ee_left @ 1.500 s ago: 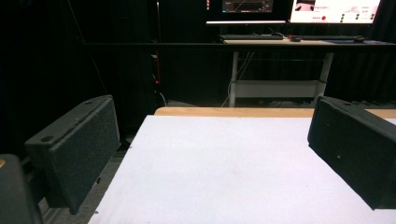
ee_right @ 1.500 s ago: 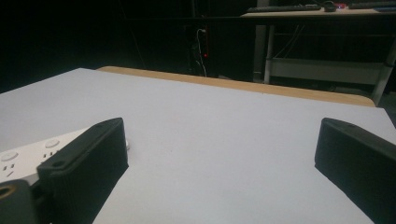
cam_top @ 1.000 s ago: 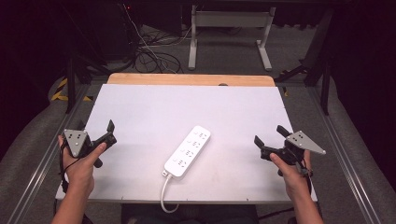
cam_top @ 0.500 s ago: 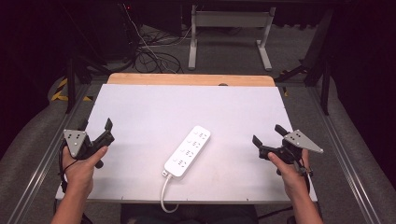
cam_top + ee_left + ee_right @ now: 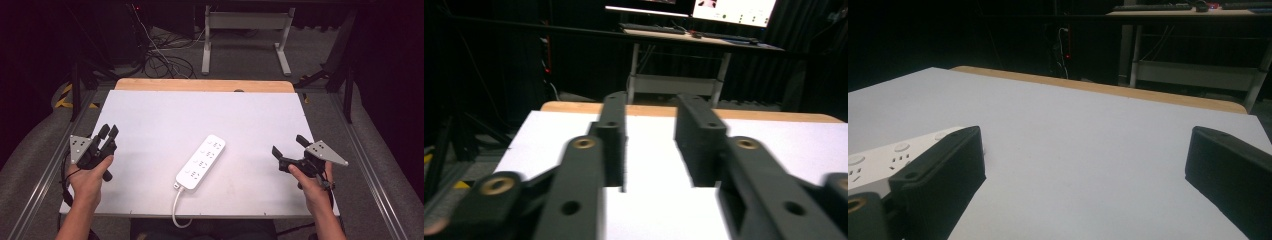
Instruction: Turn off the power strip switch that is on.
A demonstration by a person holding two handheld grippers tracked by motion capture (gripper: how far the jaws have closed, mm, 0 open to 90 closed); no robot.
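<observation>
Far left, at the table's [image 5: 165, 115] left edge: left gripper [image 5: 108, 131], raised in the left hand [image 5: 90, 177], pointing away toward the far side. Now narrowed compared with a second ago, the two jaws drawn close with only a slim gap between them, as the left gripper view confirms; holding nothing, touching nothing. Otherwise barely shifted from its earlier place, well apart from anything on the table. Middle, toward the near edge: white power strip [image 5: 201, 162], lying flat and slantwise, its far end angled up to the right, all sockets bare, its cord [image 5: 175, 210] running off the front edge. No movement there across the three moments; untouched. Right, near the table's right edge: right gripper [image 5: 287, 144] in the right hand [image 5: 310, 185], jaws spread wide and aimed left at the strip. Slightly nearer the strip than a second ago, though a clear stretch of bare table remains between them; in the right gripper view, the strip's end peeking out beside one jaw. Likely meaning: start of an approach, with the right side leading and open enough to take the strip's body, the left side readied but uncommitted. Nothing grasped yet, so the work on the strip judged as only beginning.
</observation>
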